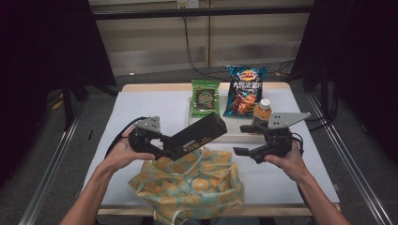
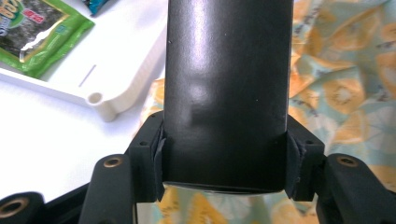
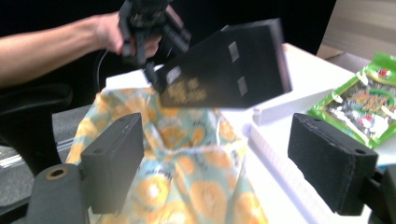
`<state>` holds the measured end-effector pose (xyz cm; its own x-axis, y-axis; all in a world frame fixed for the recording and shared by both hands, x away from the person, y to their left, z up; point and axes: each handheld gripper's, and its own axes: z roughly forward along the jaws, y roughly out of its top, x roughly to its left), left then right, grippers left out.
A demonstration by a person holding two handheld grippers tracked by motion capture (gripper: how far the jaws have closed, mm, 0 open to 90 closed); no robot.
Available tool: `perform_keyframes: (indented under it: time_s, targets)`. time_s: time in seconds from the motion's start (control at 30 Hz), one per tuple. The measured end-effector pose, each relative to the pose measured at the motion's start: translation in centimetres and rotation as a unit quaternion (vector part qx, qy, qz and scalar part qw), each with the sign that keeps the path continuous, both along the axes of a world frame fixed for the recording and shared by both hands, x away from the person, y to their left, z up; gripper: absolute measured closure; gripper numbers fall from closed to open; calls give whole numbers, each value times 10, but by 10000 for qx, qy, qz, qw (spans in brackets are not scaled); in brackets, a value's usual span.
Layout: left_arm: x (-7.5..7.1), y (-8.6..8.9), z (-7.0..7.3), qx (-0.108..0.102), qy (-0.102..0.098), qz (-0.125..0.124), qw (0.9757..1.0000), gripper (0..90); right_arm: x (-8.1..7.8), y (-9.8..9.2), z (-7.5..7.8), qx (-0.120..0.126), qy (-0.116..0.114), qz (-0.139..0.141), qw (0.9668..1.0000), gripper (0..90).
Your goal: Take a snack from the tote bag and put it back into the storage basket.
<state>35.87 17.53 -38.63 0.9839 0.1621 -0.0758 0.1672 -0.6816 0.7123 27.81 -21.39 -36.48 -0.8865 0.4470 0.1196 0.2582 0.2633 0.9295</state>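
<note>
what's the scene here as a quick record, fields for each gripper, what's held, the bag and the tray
left gripper: shut on black box
black box: long, tilted up, above the bag
right gripper: open, nothing between its jaws
patterned bag: crumpled cloth with an orange fruit print, near table edge
white tray: holds green snack packet, blue chip bag, bottle
</note>
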Motion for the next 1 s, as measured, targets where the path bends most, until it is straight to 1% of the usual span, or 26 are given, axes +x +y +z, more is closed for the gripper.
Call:
perform_keyframes:
  time_s: [0.03, 0.07, 0.1, 0.13, 0.17, 0.23, 0.33, 0.37, 0.43, 0.47, 0.5, 0.57, 0.63, 0.67, 0.7, 0.73, 0.77, 0.8, 0.83, 0.9, 0.93, 0.97, 1.0]
  targets:
    - [4, -2, 1, -11, 32, -23, 10000, 432, -3, -1, -2, -2, 18, -20, 10000, 186]
    - [6, -3, 2, 35, 25, -22, 10000, 433, -6, -3, -4, -41, 26, -47, 10000, 187]
    - [9, -5, 2, 34, 43, -15, 10000, 432, -8, -4, -6, -77, 47, -76, 9999, 188]
    - [11, -6, 4, 91, 23, -10, 10000, 432, -11, -6, -8, -111, 37, -105, 9999, 191]
    - [13, -8, 5, 89, 53, -4, 9999, 432, -13, -7, -10, -117, 33, -132, 9998, 191]
    - [17, -10, 5, 119, 13, 15, 9999, 432, -17, -11, -13, -86, 82, -189, 9997, 191]
    - [22, -13, 7, 200, 32, -41, 9998, 433, -24, -15, -19, -99, 144, -240, 9996, 193]
    - [23, -16, 7, 247, -19, -29, 9997, 432, -26, -16, -20, -127, 172, -261, 9994, 193]
    - [28, -22, 10, 455, -40, -134, 9989, 432, -31, -18, -24, -140, 216, -264, 9993, 195]
    - [30, -23, 11, 497, -29, -137, 9987, 432, -35, -19, -26, -177, 237, -283, 9992, 195]
    - [33, -25, 11, 437, -32, -129, 9990, 432, -37, -20, -27, -183, 249, -303, 9991, 194]
    - [40, -28, 13, 478, -29, -151, 9987, 433, -42, -24, -31, -194, 284, -345, 9988, 195]
    - [47, -31, 13, 628, -43, -156, 9979, 433, -46, -28, -32, -192, 306, -377, 9986, 195]
    - [49, -33, 12, 603, -42, -136, 9981, 432, -48, -29, -32, -207, 325, -409, 9984, 194]
    - [52, -35, 12, 677, -39, -182, 9975, 433, -49, -30, -33, -201, 323, -409, 9984, 194]
    - [55, -37, 12, 700, -31, -248, 9972, 433, -50, -31, -33, -205, 346, -413, 9983, 194]
    - [58, -41, 12, 763, -51, -229, 9968, 432, -52, -33, -34, -218, 345, -407, 9983, 194]
    - [62, -43, 13, 780, -59, -220, 9967, 432, -53, -35, -35, -188, 353, -437, 9982, 194]
    - [67, -46, 13, 823, -44, -245, 9963, 433, -54, -37, -36, -188, 367, -438, 9982, 194]
    - [75, -54, 13, 937, -96, -183, 9954, 432, -54, -39, -39, -178, 375, -453, 9981, 194]
    - [78, -56, 13, 945, -110, -192, 9953, 433, -55, -41, -39, -161, 394, -457, 9980, 194]
    - [80, -58, 13, 953, -61, -221, 9952, 433, -56, -42, -40, -150, 389, -467, 9980, 194]
    - [84, -61, 15, 1028, 39, -361, 9940, 433, -56, -43, -40, -140, 381, -460, 9981, 193]
